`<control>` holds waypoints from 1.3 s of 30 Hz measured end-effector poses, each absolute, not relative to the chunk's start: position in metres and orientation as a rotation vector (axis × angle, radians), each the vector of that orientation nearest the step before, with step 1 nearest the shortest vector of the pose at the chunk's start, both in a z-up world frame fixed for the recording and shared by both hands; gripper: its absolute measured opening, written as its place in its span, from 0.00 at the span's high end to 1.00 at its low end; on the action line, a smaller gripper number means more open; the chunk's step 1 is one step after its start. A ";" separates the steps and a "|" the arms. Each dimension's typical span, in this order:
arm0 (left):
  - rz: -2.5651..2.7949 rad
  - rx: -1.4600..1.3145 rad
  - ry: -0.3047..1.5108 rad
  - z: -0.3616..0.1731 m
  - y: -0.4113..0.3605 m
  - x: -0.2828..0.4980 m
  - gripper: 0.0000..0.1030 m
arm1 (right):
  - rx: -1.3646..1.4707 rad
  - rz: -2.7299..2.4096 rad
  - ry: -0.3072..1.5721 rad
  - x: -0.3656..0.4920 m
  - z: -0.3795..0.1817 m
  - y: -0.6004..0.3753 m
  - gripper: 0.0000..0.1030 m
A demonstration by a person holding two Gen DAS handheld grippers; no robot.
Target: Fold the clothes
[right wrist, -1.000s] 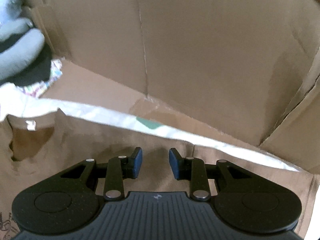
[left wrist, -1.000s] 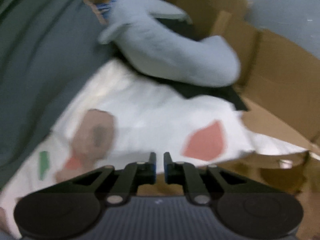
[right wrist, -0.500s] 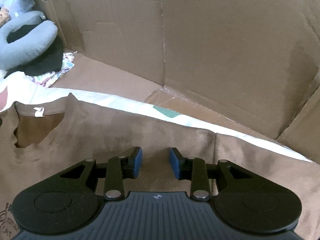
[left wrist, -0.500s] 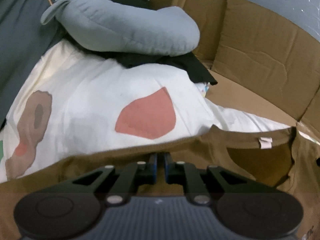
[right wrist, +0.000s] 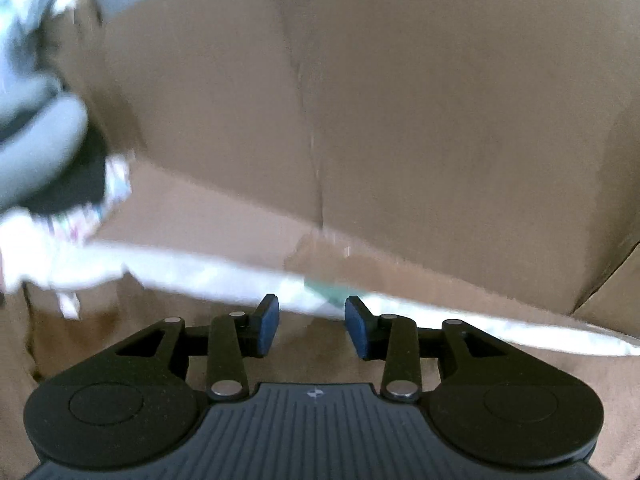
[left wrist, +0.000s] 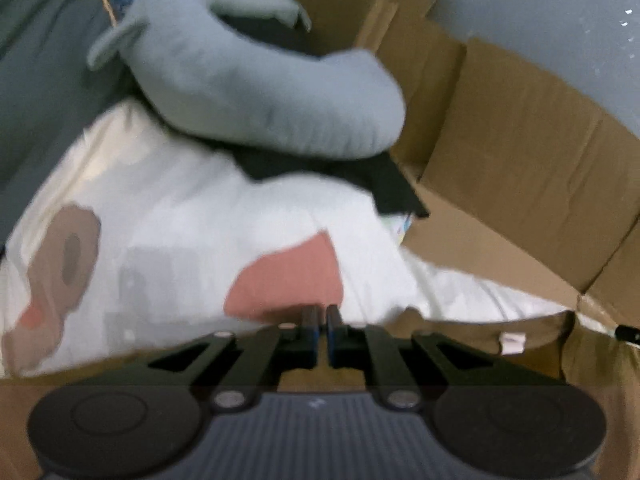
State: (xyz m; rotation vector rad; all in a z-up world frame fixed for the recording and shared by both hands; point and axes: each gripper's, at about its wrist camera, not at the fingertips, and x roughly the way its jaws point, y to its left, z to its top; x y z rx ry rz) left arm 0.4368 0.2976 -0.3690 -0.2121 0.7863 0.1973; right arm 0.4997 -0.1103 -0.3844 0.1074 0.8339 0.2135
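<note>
The white patterned sheet (left wrist: 192, 220) carries the brown shirt (right wrist: 160, 320), whose collar edge runs left to right directly beneath both claws, cardboard walls (right wrist: 400, 100) behind and a grey neck pillow (left wrist: 256, 92) beyond the left. The left claw (left wrist: 320, 332) is pressed together at that edge, a grip on cloth unconfirmed; the right claw (right wrist: 312, 328) stands apart over the shirt.

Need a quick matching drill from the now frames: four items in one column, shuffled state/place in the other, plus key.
1. left gripper
2. right gripper
3. grey U-shaped neck pillow
4. brown T-shirt

A. lies under both grippers
B. fingers spread apart, nothing between them
C. rests on black cloth
D. fingers nearly together

Pairs: 1-D, 2-B, 3-C, 4-A
</note>
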 end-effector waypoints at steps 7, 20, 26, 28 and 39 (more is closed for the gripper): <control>0.064 -0.168 0.815 -0.375 0.268 0.440 0.93 | 0.084 0.310 0.825 0.486 -0.383 -0.091 0.58; 0.037 -0.224 0.866 -0.375 0.263 0.460 0.90 | 0.024 0.381 0.869 0.490 -0.384 -0.030 0.58; 0.038 -0.234 0.824 -0.335 0.306 0.430 0.89 | 0.003 0.370 0.891 0.501 -0.388 -0.015 0.58; 0.073 -0.236 0.814 -0.325 0.325 0.417 0.89 | -0.003 0.366 0.894 0.504 -0.390 -0.012 0.58; 0.234 -0.257 0.841 -0.315 0.387 0.340 0.88 | 0.097 0.387 0.891 0.511 -0.364 -0.031 0.58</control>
